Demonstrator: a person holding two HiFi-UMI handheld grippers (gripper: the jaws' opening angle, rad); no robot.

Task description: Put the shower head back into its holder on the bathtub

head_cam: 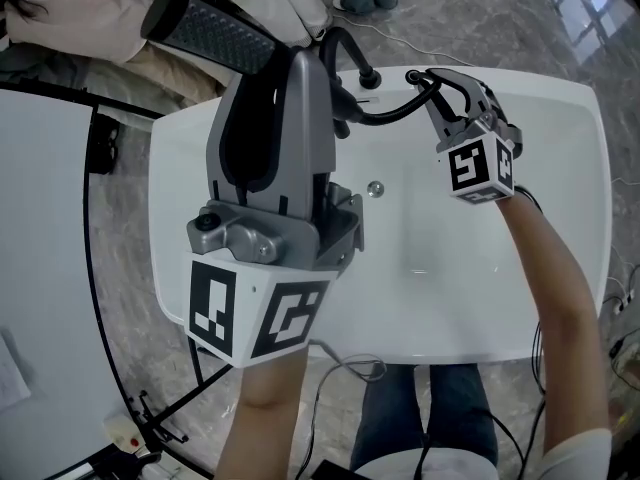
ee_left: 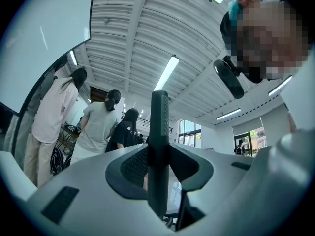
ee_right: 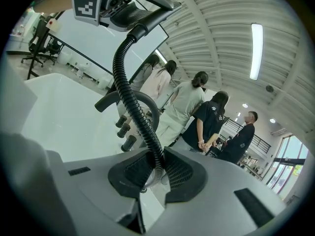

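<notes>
The fingers (ee_left: 130, 167) of our left gripper (head_cam: 282, 83) clamp the shower head (head_cam: 208, 30), held up over the bathtub's (head_cam: 560, 268) left side. Farther right, our right gripper (head_cam: 432, 88) pinches the black hose (head_cam: 385, 116) near the faucet (head_cam: 350, 48).

We've got the black shower head (head_cam: 205, 30) clamped by its handle in left gripper (ee_left: 159, 163), over far-left corner of white tub (head_cam: 560, 168); its ribbed black hose (ee_right: 129, 95) pinched in right gripper (ee_right: 156, 168).
</notes>
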